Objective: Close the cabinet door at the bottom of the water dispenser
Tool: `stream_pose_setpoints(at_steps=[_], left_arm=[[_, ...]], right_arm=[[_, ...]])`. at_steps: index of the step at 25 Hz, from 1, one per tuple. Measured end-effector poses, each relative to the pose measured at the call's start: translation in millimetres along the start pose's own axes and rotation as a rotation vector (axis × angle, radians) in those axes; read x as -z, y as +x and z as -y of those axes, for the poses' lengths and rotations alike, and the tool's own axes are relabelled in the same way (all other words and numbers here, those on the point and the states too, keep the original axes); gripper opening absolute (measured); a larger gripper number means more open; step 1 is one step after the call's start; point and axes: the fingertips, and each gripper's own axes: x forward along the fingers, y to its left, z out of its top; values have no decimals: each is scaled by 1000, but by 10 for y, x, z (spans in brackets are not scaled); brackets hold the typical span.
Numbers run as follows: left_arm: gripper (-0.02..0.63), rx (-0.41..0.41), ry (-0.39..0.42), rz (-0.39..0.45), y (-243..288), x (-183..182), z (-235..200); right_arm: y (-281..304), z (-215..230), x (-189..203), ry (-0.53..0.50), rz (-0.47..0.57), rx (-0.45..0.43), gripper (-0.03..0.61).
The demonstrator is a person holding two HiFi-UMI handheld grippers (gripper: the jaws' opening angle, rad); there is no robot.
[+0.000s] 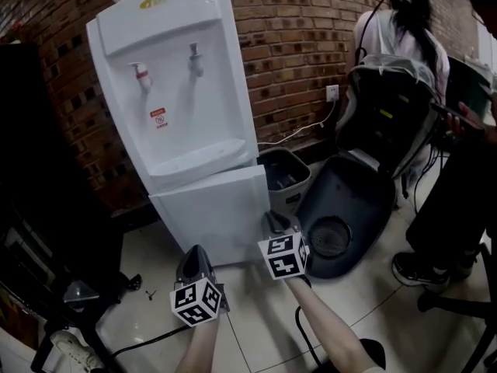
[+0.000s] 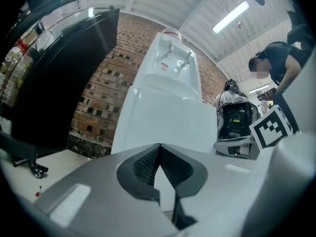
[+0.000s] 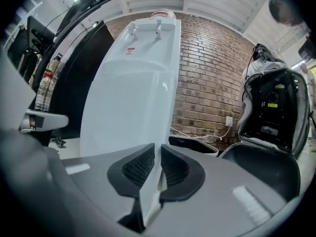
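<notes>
The white water dispenser (image 1: 175, 84) stands against the brick wall. Its bottom cabinet door (image 1: 213, 212) stands slightly ajar. My right gripper (image 1: 272, 222) is at the door's right edge. In the right gripper view its jaws (image 3: 158, 148) are nearly closed, with the thin white door edge (image 3: 148, 191) pinched between the pads. The door face (image 3: 128, 107) fills the space beyond. My left gripper (image 1: 194, 259) hovers low in front of the door, a little to its left. It is shut (image 2: 159, 146) with nothing in it and points at the door (image 2: 168, 127).
A black bin (image 1: 283, 176) and an open black case (image 1: 349, 208) sit right of the dispenser. Dark furniture (image 1: 39, 169) stands on the left. One person (image 1: 404, 29) is at the back, and another person's legs (image 1: 454, 193) are at the right. A cable (image 1: 307, 340) lies on the tiled floor.
</notes>
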Motion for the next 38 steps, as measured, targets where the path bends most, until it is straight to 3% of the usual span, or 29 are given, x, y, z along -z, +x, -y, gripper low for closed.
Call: stream_pose_setpoints(at_steps=[14, 19, 22, 27, 30, 34, 36, 38], left_arm=[[14, 20, -86, 3, 248, 151, 58], [14, 21, -91, 1, 275, 182, 29], [14, 16, -122, 7, 305, 170, -6], [14, -3, -90, 10, 220, 107, -104], [14, -13, -83, 25, 78, 8, -150], [14, 10, -15, 52, -340, -220, -85], [14, 46, 15, 59, -656, -328, 6], [14, 104, 26, 65, -1059, -382, 74]], right_arm=[[471, 184, -65, -76, -21, 11, 6], [606, 25, -22, -90, -45, -44, 4], [659, -38, -16, -60, -40, -35, 3], [647, -72, -19, -27, -45, -56, 2], [418, -169, -187, 23, 13, -87, 1], [-272, -379, -462, 128, 150, -142, 0], [-698, -560, -475, 197, 192, -170, 0], [-1115, -909, -430, 186, 210, -223, 0]])
